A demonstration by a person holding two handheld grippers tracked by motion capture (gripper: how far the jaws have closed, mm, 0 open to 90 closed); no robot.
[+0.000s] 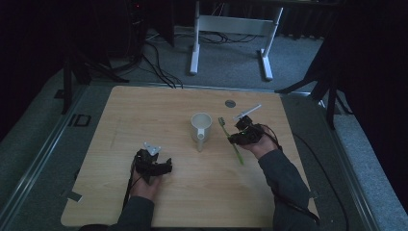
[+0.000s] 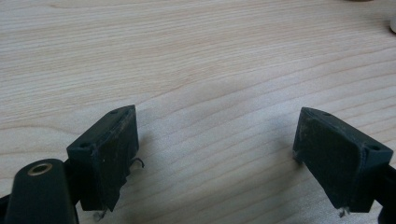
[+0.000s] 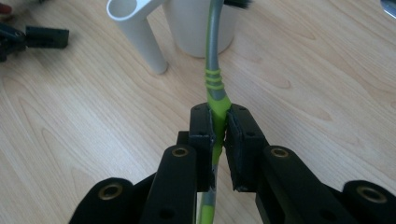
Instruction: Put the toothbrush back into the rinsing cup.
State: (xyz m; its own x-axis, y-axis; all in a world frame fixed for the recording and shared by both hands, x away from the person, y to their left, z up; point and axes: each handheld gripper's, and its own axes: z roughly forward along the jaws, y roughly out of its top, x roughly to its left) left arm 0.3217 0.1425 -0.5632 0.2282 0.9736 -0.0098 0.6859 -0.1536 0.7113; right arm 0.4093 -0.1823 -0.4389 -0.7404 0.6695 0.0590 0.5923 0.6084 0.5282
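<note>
Here, one toothbrush (image 3: 216, 93) in the right tool (image 3: 219, 135) — one mug (image 1: 201, 126), seemingly empty.

Toothbrush (image 3: 217, 95) between right gripper (image 3: 219, 135) jaws, handle running past them both ways, head end ahead, beside mug. Mug (image 3: 196, 28) on bench (image 3: 327, 79) ahead of right jaws, its handle (image 3: 137, 35) left of toothbrush. Left gripper (image 2: 215, 154) near bench, bare bench between its jaws. In high view, mug between both grippers, closer to right one.
</note>
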